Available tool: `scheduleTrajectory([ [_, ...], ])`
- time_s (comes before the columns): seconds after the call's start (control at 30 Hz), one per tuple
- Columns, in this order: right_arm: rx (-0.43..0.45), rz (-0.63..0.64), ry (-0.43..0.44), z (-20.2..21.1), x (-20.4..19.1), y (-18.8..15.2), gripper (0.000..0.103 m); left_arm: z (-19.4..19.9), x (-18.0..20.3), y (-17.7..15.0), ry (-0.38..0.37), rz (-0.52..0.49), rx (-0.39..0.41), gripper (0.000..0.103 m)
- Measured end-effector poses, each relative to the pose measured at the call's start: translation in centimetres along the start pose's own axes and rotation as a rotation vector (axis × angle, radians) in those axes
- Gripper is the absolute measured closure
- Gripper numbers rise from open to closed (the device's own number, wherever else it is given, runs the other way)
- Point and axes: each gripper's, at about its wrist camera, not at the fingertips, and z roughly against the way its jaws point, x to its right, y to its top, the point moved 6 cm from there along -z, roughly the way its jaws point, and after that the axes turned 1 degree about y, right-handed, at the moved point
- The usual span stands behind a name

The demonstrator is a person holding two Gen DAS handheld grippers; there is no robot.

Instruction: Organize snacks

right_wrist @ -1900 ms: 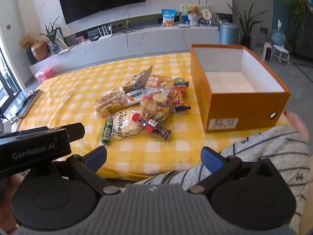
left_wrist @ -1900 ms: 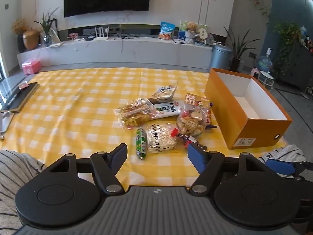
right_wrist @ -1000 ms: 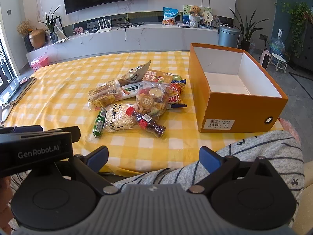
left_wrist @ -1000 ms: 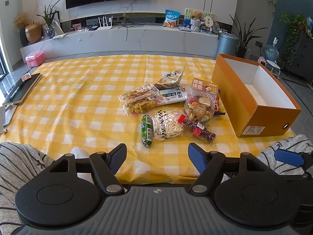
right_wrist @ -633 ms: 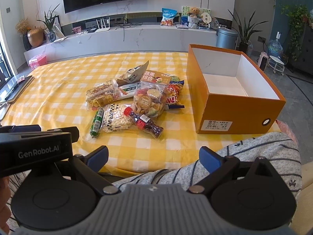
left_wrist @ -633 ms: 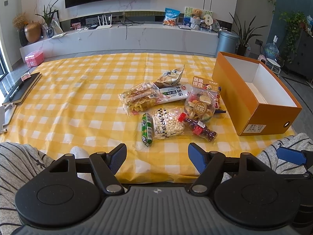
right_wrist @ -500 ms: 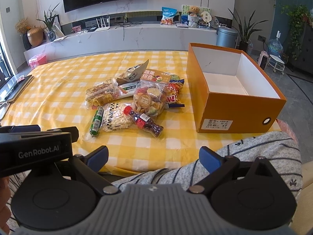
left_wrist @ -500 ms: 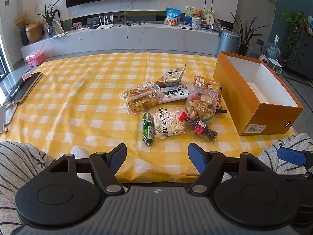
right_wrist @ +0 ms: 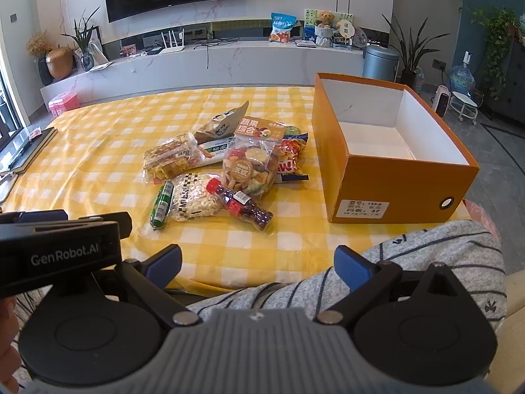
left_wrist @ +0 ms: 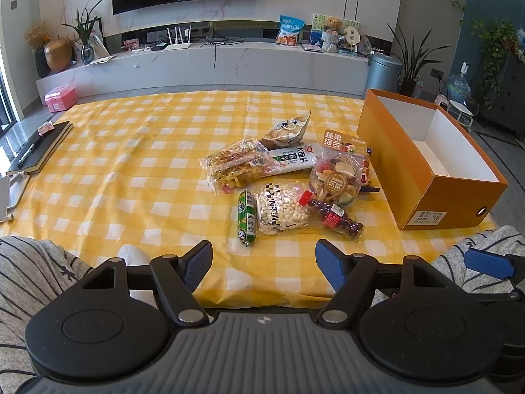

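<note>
My left gripper (left_wrist: 264, 259) and right gripper (right_wrist: 257, 267) gape empty off the table's near edge. I'd lift the near-edge candy bottle (right_wrist: 241, 205) first, crosswise, into the right-edge box (right_wrist: 393, 190).

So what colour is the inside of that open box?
White inside, orange outside: box, clearest in the right wrist view.

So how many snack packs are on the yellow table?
8, all in one pile: green sausage stick, white puffs bag, red-capped bottle, mixed chips bag, yellow cracker pack, white-green pack, grey pouch, red bag. More may hide underneath.
</note>
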Motion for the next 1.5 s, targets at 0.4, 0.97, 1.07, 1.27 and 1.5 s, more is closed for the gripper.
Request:
scheduleTrajectory([
  [0.4,-0.011,0.014,-0.008,-0.2,-0.1,-0.1,0.006,-0.4,0.1,-0.1,0.009,0.003,-0.023,0.018],
  [0.97,-0.011,0.019,-0.008,-0.4,-0.1,0.0,0.006,-0.4,-0.2,0.0,0.020,-0.004,-0.023,0.018],
  [1.07,-0.016,0.021,0.014,-0.7,-0.3,0.3,0.006,-0.6,-0.2,0.2,0.018,-0.001,-0.029,0.018],
  [1.27,-0.040,0.021,0.025,-1.9,-0.6,1.3,0.007,-1.9,-0.5,1.6,0.021,-0.006,-0.055,0.018],
  [1.5,-0.067,0.018,0.033,-4.4,-0.7,3.1,0.007,-4.6,-1.0,3.1,0.003,0.019,-0.104,0.018],
])
